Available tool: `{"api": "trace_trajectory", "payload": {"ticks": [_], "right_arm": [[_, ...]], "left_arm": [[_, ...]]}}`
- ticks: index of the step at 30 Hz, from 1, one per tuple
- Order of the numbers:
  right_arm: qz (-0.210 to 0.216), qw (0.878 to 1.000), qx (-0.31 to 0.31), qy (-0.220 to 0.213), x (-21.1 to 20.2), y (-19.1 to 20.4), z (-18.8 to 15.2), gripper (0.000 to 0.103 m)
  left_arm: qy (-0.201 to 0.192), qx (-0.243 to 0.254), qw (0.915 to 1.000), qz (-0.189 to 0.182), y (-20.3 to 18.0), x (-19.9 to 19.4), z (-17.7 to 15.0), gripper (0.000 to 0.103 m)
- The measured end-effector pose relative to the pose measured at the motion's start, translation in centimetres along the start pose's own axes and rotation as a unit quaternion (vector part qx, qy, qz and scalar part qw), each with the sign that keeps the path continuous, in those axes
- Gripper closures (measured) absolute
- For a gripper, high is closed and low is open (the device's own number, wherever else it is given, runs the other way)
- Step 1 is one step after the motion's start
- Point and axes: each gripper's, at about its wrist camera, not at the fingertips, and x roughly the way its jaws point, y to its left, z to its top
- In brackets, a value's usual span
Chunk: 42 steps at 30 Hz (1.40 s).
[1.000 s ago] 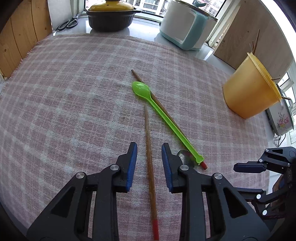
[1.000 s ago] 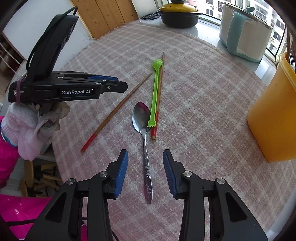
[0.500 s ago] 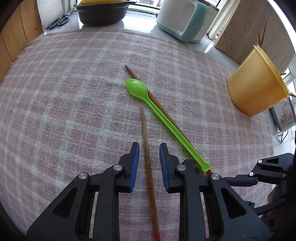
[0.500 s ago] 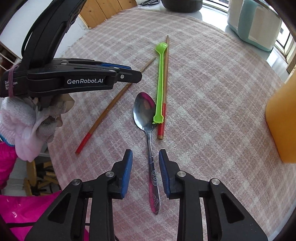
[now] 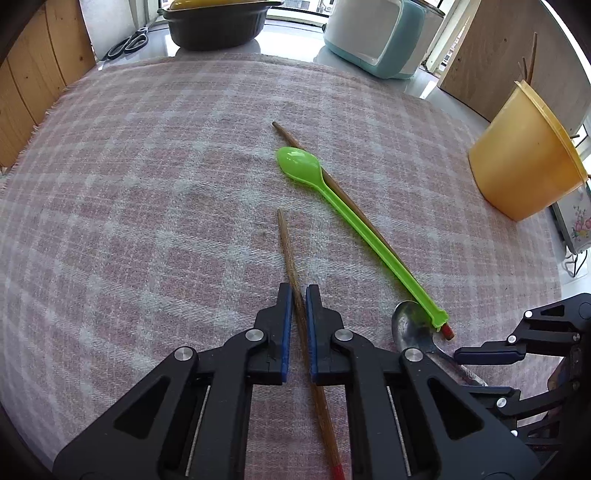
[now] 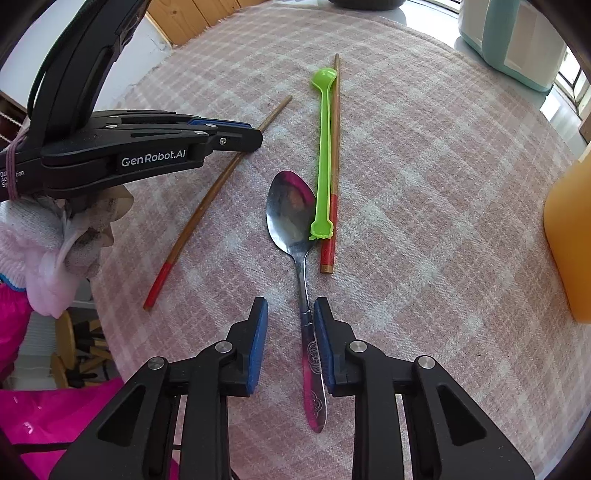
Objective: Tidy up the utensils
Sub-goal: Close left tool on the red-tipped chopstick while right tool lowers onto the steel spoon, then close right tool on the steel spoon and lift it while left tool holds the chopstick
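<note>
Left claw is closing on the near chopstick, blue pads right against the wood on both sides, so it's pinched abt mid-length; the stick still lies flat on the checked cloth w/ its red end back under the claw body. Right claw is also closing, straddling the handle of the metal spoon: right pad looks to be touching the handle, left pad still apart from it w/ a clear gap, so nothing gripped there yet. A gloved hand shows under the left claw in the right wrist view.

Further out, the spoon's bowl lies face up, and the tail of the green plastic spoon rests on its right edge. Just beside the green one, touching along its length, is the 2nd chopstick, red end nearest the claws. All four utensils are on the table, none in a container.

To the right stands the yellow tub, well apart from the utensils, open top tilted away in the left wrist view. A couple of thin brown sticks poke up above its rim; can't tell what else is inside.

At the far edge, off the cloth: a dark pot w/ yellow lid, contents hidden; a white & teal appliance, closed; scissors lying to the left of the pot.
</note>
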Motion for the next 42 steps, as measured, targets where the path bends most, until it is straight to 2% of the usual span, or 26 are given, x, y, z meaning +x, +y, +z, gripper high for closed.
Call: {"api": "trace_trajectory", "payload": {"ticks": [4,12,16,21,30,33,42], "right_arm": [[0.002,1.000,-0.003,0.003,0.5,1.0,0.2,0.080],[0.039,0.998,-0.035,0.024,1.8,3.9,0.3,0.083],[0.007,0.998,-0.062,0.001,1.7,5.3,1.4,0.083],[-0.003,0.997,-0.081,-0.015,1.9,5.8,3.6,0.083],[-0.024,0.990,-0.140,0.010,3.8,7.0,6.2,0.083],[-0.026,0.988,-0.151,0.014,5.0,8.7,7.0,0.082],[-0.022,0.984,-0.173,0.032,6.1,10.0,7.7,0.079]], "left_arm": [[-0.001,-0.008,1.0000,0.005,1.0,-0.4,-0.5,0.097],[-0.004,-0.023,0.9997,0.012,2.6,-1.1,-1.6,0.097],[-0.005,-0.028,0.9995,0.014,3.1,-1.4,-2.1,0.097],[-0.005,-0.032,0.9994,0.015,3.4,-1.9,-3.0,0.097],[-0.008,-0.051,0.9986,0.014,4.2,-2.5,-3.9,0.098],[-0.009,-0.058,0.9982,0.012,4.5,-2.6,-4.1,0.098],[-0.010,-0.067,0.9976,0.013,4.6,-2.9,-4.4,0.098]]}}
